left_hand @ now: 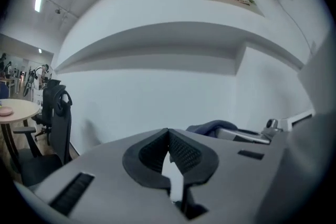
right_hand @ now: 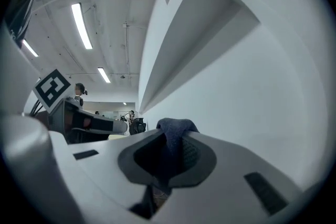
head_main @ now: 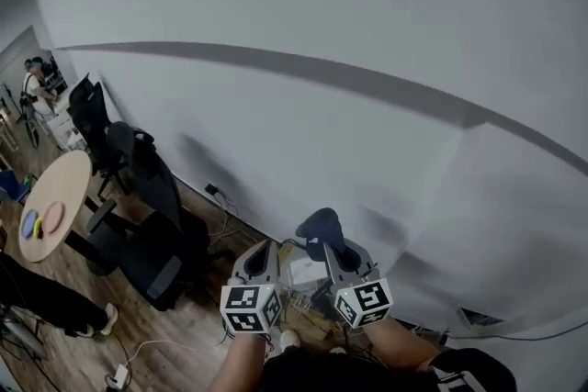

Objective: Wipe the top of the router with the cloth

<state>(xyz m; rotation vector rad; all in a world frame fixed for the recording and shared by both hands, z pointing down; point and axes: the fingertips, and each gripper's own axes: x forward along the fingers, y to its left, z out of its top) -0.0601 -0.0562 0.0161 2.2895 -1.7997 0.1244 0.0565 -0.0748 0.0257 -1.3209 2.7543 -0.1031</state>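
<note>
The left gripper [head_main: 266, 248] and the right gripper [head_main: 333, 251] are grey, with black bumpy pads [left_hand: 185, 153] inside. Each has a white cube [head_main: 250, 308] with black square marks on it. The person wears a black top [head_main: 473, 372] with some white on it.

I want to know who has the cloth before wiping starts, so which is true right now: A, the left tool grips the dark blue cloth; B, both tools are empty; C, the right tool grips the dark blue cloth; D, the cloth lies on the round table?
C: the right gripper view shows the dark blue cloth pinched between the jaws of the right tool, while the left tool is closed on nothing.
</note>
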